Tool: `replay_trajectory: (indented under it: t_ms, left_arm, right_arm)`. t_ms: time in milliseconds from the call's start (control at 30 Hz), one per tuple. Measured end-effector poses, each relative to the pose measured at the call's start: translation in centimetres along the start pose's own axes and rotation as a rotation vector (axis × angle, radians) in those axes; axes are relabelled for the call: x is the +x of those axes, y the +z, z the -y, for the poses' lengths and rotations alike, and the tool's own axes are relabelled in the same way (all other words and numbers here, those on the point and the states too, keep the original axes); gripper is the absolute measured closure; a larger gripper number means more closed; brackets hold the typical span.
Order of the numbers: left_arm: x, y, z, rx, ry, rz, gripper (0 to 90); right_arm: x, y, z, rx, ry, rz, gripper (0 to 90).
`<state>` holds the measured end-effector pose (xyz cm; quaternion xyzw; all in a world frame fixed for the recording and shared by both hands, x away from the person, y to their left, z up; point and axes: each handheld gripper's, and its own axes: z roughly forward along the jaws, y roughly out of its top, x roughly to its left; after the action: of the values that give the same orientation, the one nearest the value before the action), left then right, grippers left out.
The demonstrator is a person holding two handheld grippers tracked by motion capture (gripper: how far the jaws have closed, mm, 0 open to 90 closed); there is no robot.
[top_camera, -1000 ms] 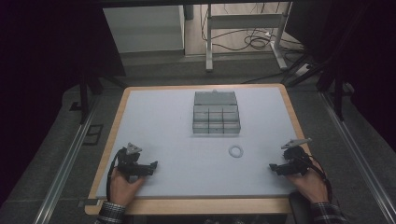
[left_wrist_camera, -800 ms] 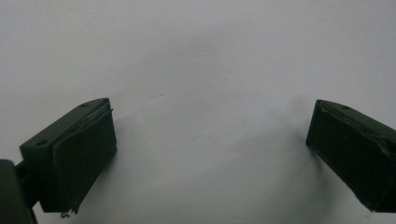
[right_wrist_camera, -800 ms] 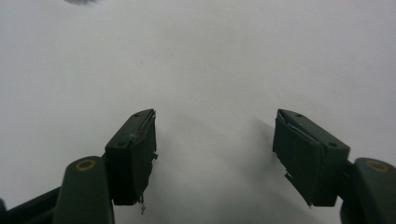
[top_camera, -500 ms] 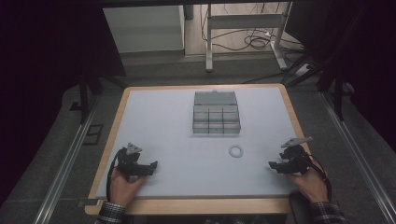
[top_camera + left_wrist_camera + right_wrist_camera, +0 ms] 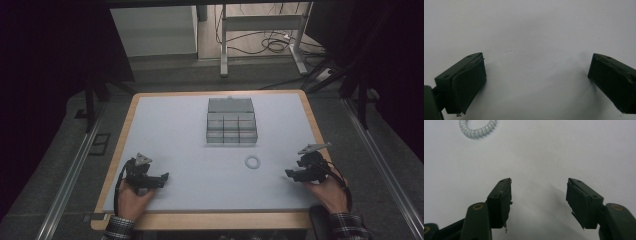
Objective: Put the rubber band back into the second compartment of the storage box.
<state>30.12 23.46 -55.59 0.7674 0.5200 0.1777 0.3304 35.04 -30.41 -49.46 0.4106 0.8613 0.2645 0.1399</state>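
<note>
Looking down from the high view, a white-topped table (image 5: 180, 135) with a wooden rim lies in the middle of the frame, and a clear plastic compartment box (image 5: 231, 128) sits just above its centre, lid swung open toward the top of the frame; its small cells appear bare, though they are too small to be sure. Below and slightly right of the box, apart from it, lies a white spiral hair tie (image 5: 252, 162). At lower left the left gripper (image 5: 162, 178) rests in a hand on the table surface, well apart from the tie, its tongs pointing toward the right of the frame. At lower right the right gripper (image 5: 290, 173) is held by the other hand, its tongs aimed toward the left of the frame at the tie, near it but not touching. In the left gripper view the two black jaws stand wide, one at lower left and one at the right edge, with bare white table between them. In the right gripper view the right gripper (image 5: 539, 187) has jaws at a middling gap that have just been closing with nothing between them, while the spiral hair tie (image 5: 477, 128) lies at the upper left of the frame, partly cut by the top edge, clear of both pads.
</note>
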Motion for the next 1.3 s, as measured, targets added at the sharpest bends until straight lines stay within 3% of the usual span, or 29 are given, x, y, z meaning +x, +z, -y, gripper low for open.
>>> replay_trajectory:
  t_ms: [233, 400, 600, 1033, 1300]
  left_arm:
    - [0.0, 0.0, 0.0, 0.0, 0.0, 0.0, 1.7]
    - [0.0, 0.0, 0.0, 0.0, 0.0, 0.0, 1.7]
    - [0.0, 0.0, 0.0, 0.0, 0.0, 0.0, 1.7]
    - [0.0, 0.0, 0.0, -0.001, 0.001, 0.0, 1.7]
    - [0.0, 0.0, 0.0, -0.002, 0.0, 0.001, 1.7]
  right_arm:
    - [-0.3, 0.4, -0.9, 0.024, 0.032, -0.029, 38.9]
    - [-0.5, 0.3, -1.6, 0.022, 0.026, -0.039, 42.5]
    - [-0.2, 1.0, -3.1, 0.059, -0.007, -0.048, 47.3]
    - [0.1, 2.2, -5.2, 0.101, -0.028, -0.072, 51.9]
    - [0.8, 3.3, -7.1, 0.157, -0.089, -0.086, 62.1]
